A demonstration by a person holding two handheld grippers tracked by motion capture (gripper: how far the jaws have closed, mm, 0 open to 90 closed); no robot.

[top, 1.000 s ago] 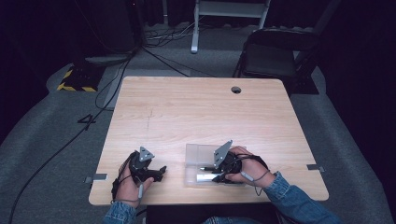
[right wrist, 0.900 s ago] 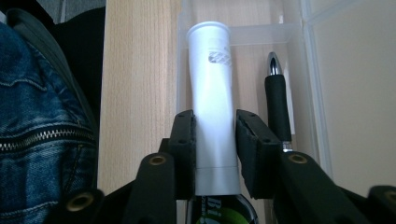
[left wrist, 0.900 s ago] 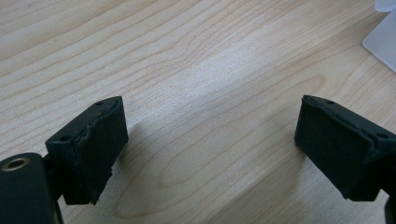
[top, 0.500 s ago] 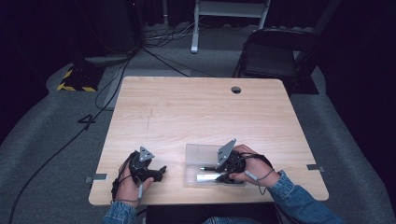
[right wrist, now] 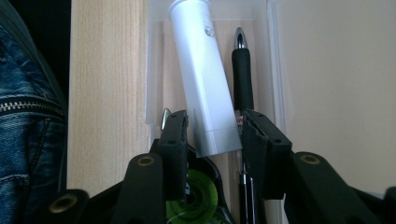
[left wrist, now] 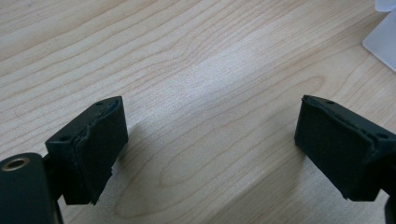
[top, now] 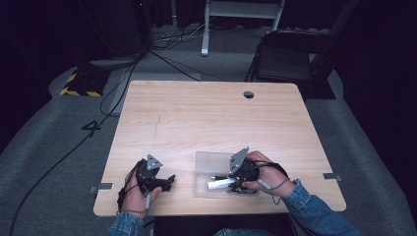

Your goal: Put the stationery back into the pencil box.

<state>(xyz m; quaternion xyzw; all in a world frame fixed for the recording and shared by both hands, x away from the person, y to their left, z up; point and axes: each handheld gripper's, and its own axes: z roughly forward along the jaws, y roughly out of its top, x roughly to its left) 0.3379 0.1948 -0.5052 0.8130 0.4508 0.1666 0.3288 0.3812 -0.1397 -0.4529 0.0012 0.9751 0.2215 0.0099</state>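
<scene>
Right gripper point(right wrist: 212, 133): held low over the clear plastic box point(top: 206, 164) near the front edge of the tabletop point(top: 206, 118); its jaws stand narrowly apart on either side of the white tube's lower end, and whether the pads actually press on it is hard to tell.
White tube point(right wrist: 205, 79): lies tilted inside the box, its cap end between the right gripper's jaws, its far end cut off at the top of the right gripper view.
Black pen point(right wrist: 242, 74): lies just beside the tube in the same box, silver tip pointing away; its lower part is hidden behind one jaw.
Clear plastic box: its walls are pale and hard to trace; in the high view the right hand point(top: 263, 174) covers its right part.
Green round thing point(right wrist: 198, 196): sits under the right gripper's jaws, mostly hidden, so what it is cannot be made out.
Left gripper point(left wrist: 210, 144): jaws wide apart, holding nothing, low above bare wood; in the high view it rests left of the box, well apart from it.
Left hand point(top: 135, 189): wraps the left gripper's grip at the front edge.
Box corner: a pale piece cut off at the upper right of the left gripper view.
Denim sleeve point(right wrist: 23, 116): fills the left edge of the right gripper view, blurred.
</scene>
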